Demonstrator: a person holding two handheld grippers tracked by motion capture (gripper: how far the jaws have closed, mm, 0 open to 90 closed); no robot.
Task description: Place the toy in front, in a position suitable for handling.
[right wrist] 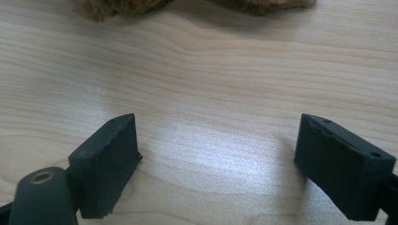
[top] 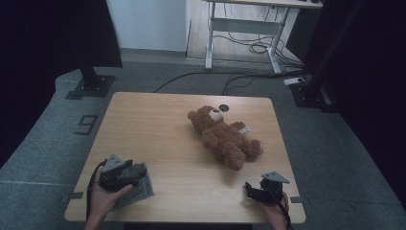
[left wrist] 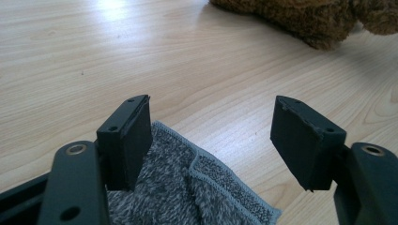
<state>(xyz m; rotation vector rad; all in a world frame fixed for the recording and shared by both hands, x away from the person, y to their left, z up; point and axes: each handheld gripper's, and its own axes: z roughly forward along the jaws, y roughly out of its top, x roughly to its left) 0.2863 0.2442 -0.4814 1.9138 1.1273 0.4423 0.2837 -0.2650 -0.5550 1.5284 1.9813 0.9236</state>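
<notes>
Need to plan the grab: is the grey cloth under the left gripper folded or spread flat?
Folded, at least partly: in the left gripper view the cloth shows one hemmed edge lapped over another layer, beneath the open left gripper.

Left tool [top: 139,171] and right tool [top: 249,188] rest low, jaws spread wide.

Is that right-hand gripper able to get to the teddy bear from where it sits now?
Probably yes. The right gripper has its jaws open, and bare table lies between it and the teddy bear. Nothing stands in that stretch; the grey cloth is over by the left gripper.
</notes>
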